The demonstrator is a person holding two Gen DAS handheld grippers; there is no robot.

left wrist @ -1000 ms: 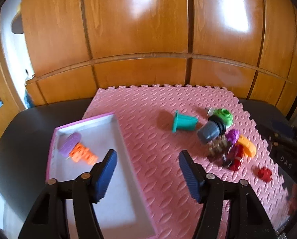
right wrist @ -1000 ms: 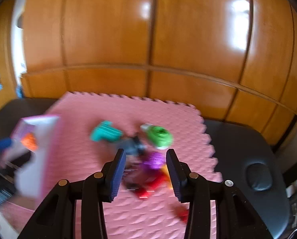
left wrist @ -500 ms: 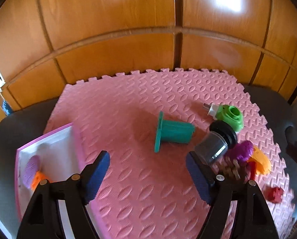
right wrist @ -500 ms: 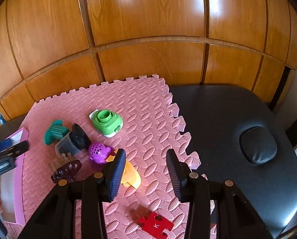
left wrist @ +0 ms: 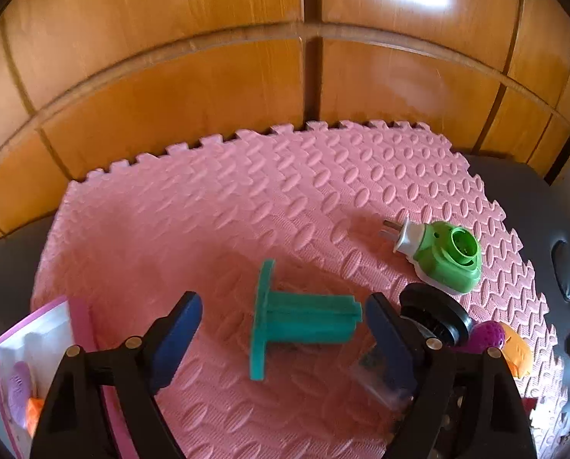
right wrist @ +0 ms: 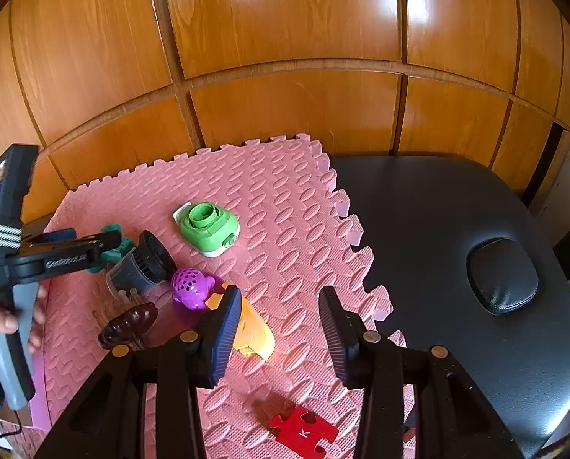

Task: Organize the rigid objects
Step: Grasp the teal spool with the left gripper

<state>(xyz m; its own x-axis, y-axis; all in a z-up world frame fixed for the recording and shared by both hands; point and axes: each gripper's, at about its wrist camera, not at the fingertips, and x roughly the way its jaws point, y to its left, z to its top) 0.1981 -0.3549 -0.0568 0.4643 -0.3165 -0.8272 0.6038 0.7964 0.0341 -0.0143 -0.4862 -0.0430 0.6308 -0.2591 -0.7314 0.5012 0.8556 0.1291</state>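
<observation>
As its jaws widened, the left gripper (left wrist: 283,329) came off the pink box (left wrist: 80,315) to straddle, untouched, the teal spool (left wrist: 296,323) beside it; next pick. Right gripper (right wrist: 281,329) was narrow, empty.

Glossy wooden wall panels (right wrist: 285,19) behind black padded table (right wrist: 457,229).

Only a couple of readable bits: the red puzzle piece (right wrist: 304,433), lying near the orange piece (right wrist: 255,334), shows a white "K". The left gripper (right wrist: 89,246) arm lettering looks like "GenRobot.AI", blurry though.
</observation>
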